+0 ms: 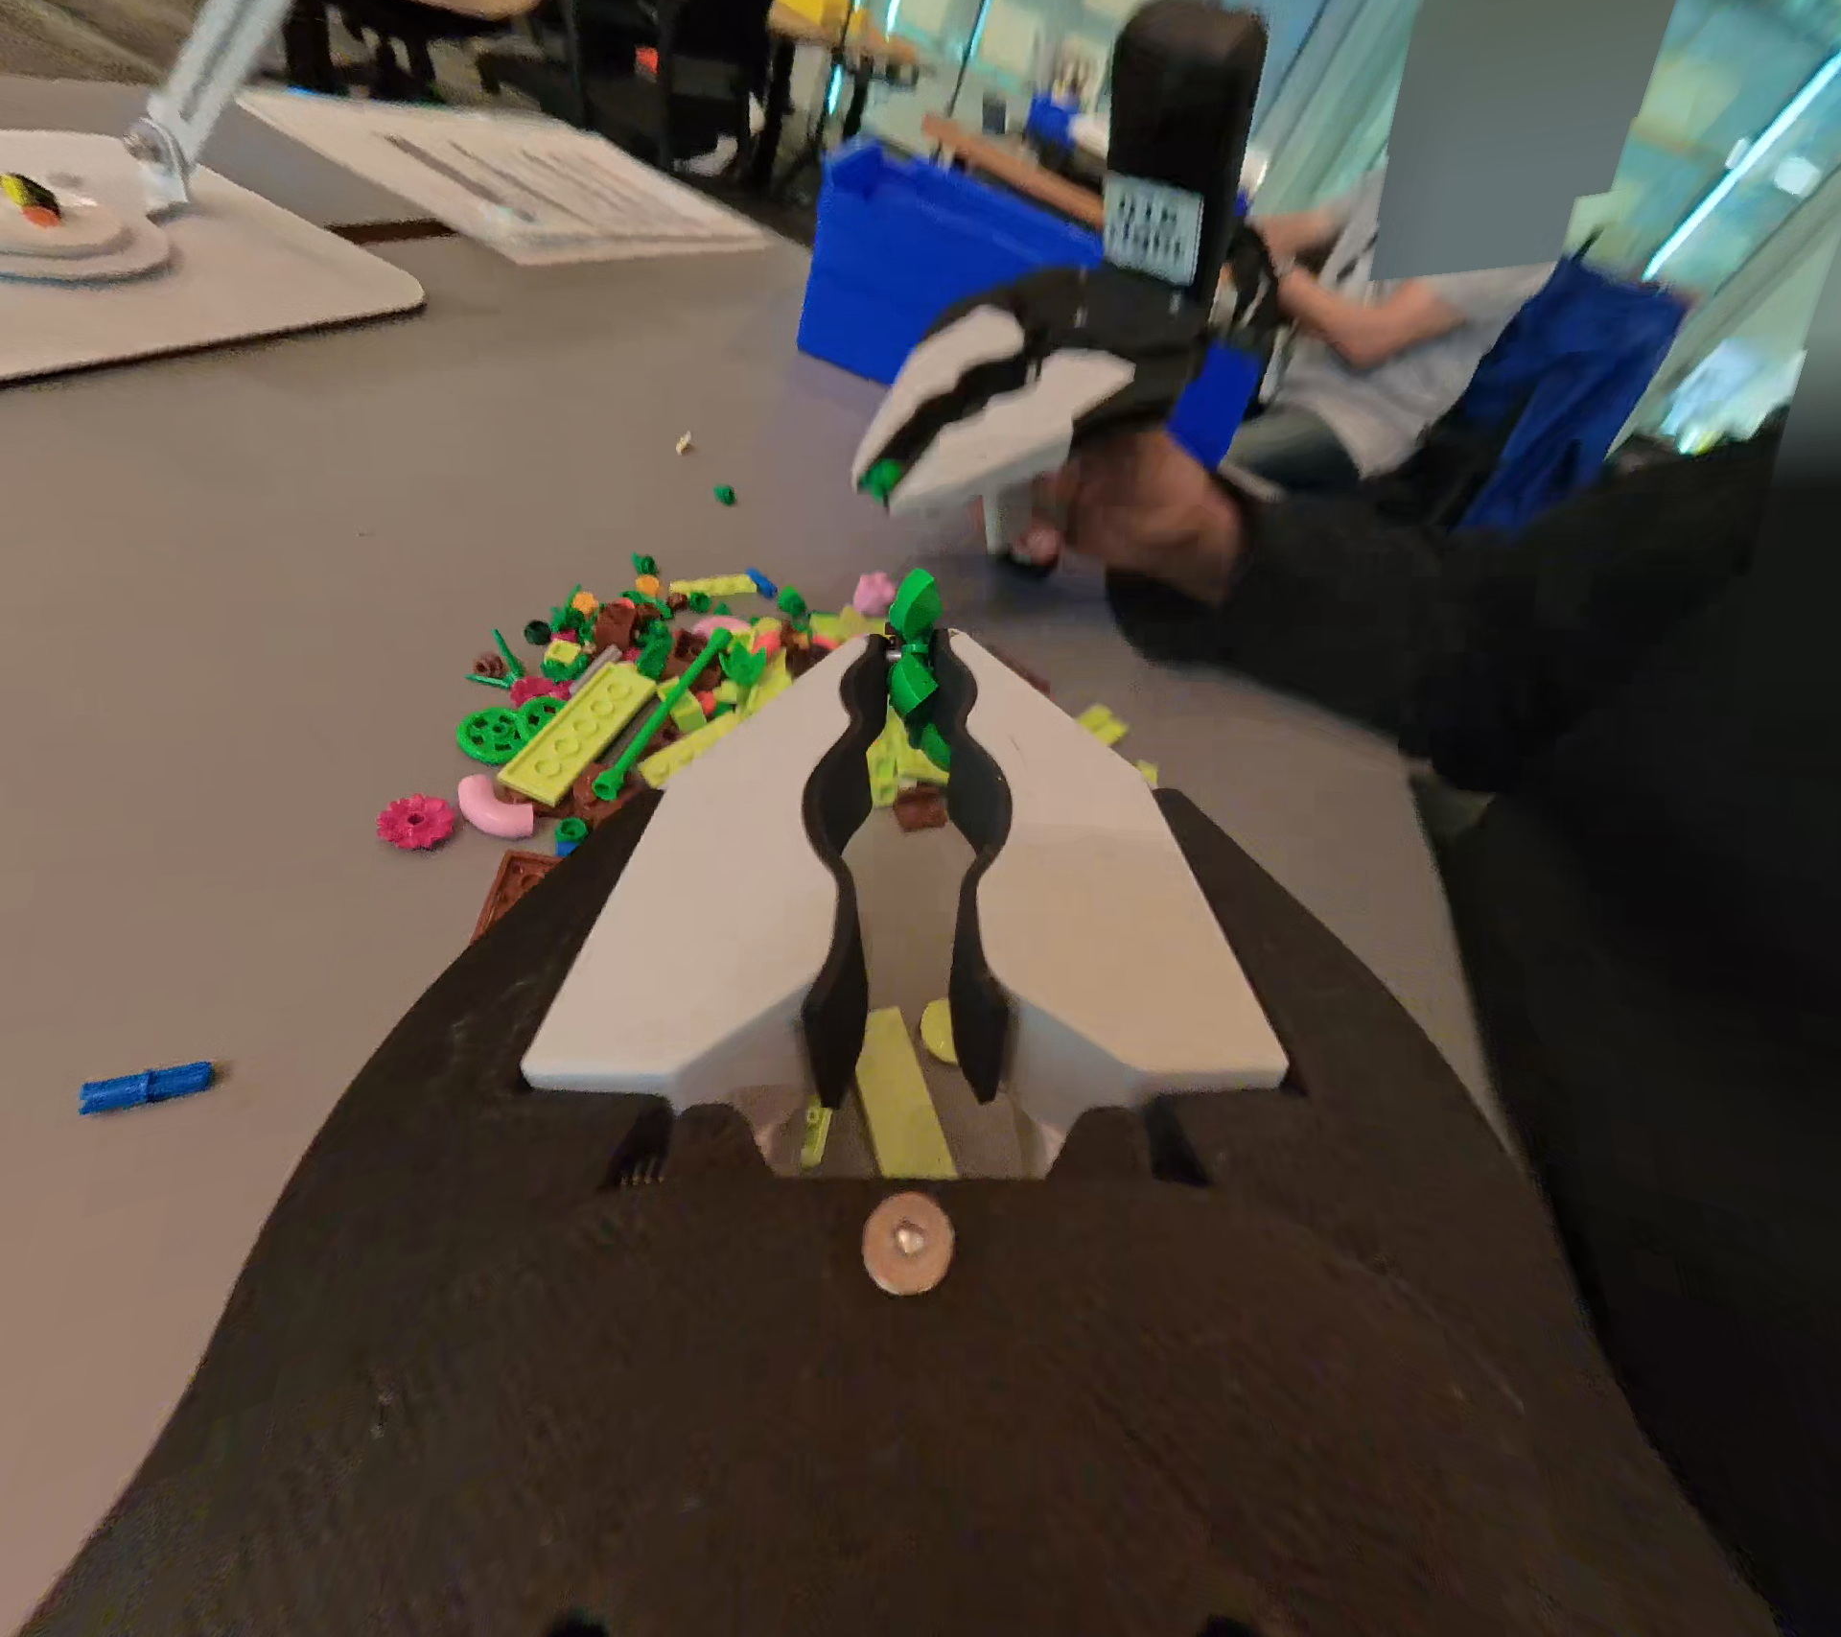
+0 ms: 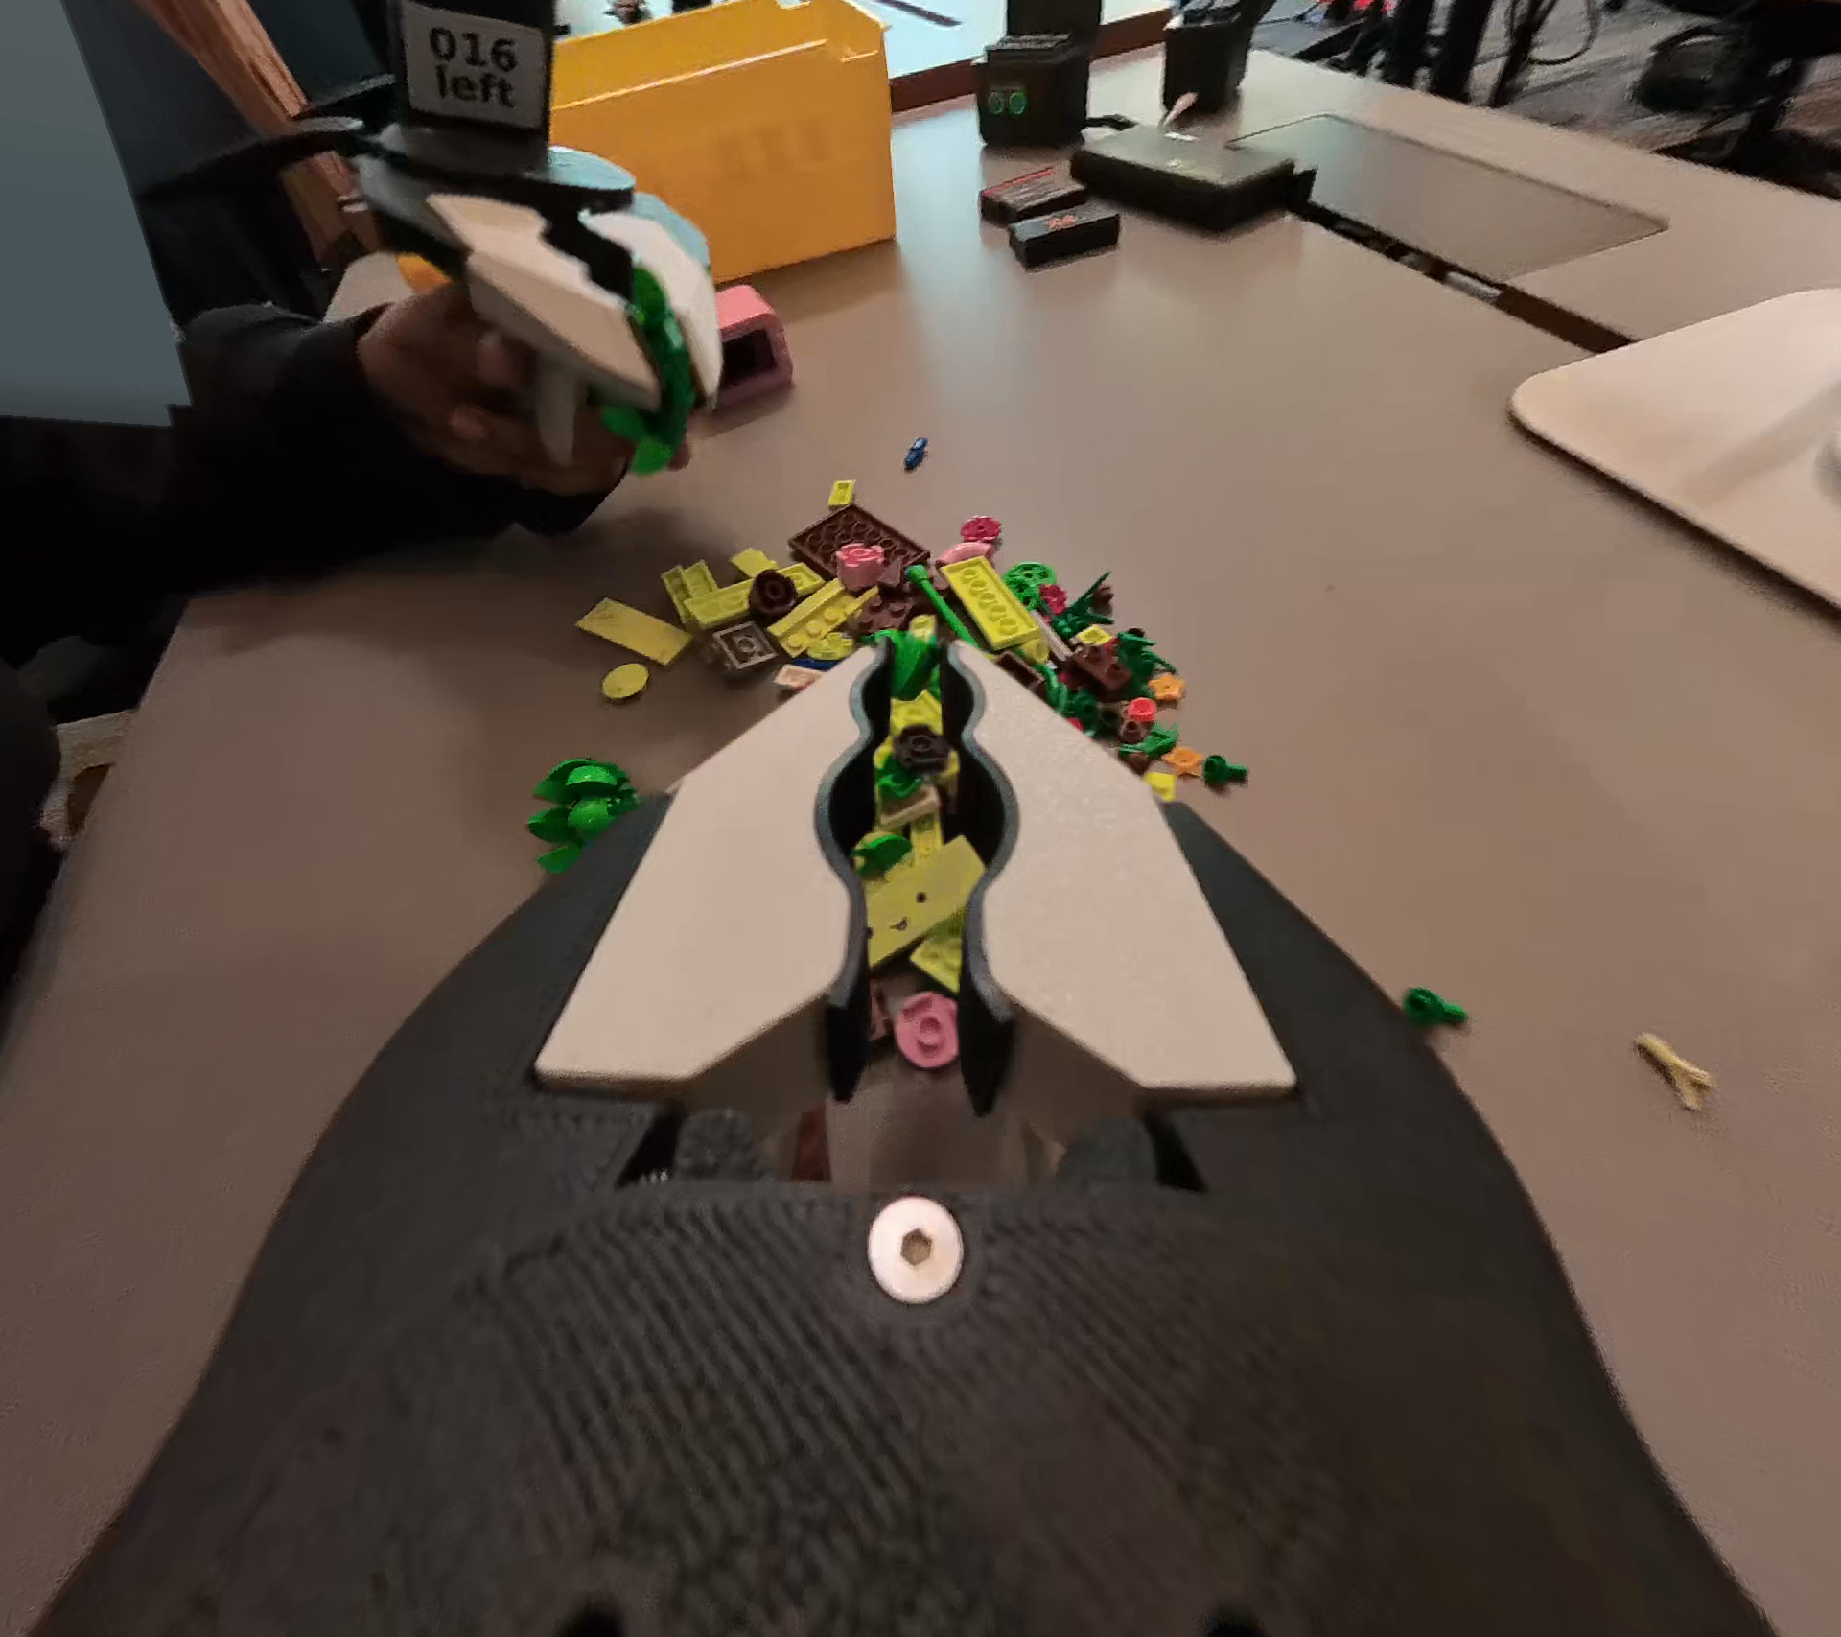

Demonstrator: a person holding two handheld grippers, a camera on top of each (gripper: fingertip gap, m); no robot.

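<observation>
Most of the small plastic building pieces lie unsorted in a loose heap [image 2: 917, 623] on the grey surface [image 1: 299, 593]; only a few bits are in hand. The left claw [image 1: 912, 643] is nearly closed on a green leafy plastic stem [image 1: 912, 673], raised above the heap. The right claw [image 1: 882, 478], level and aloft (gripped by a dark-sleeved hand [image 1: 1146, 513]), pinches a small green stud piece [image 1: 880, 476]. A second green leaf cluster [image 2: 578, 807] lies just beside the heap.
</observation>
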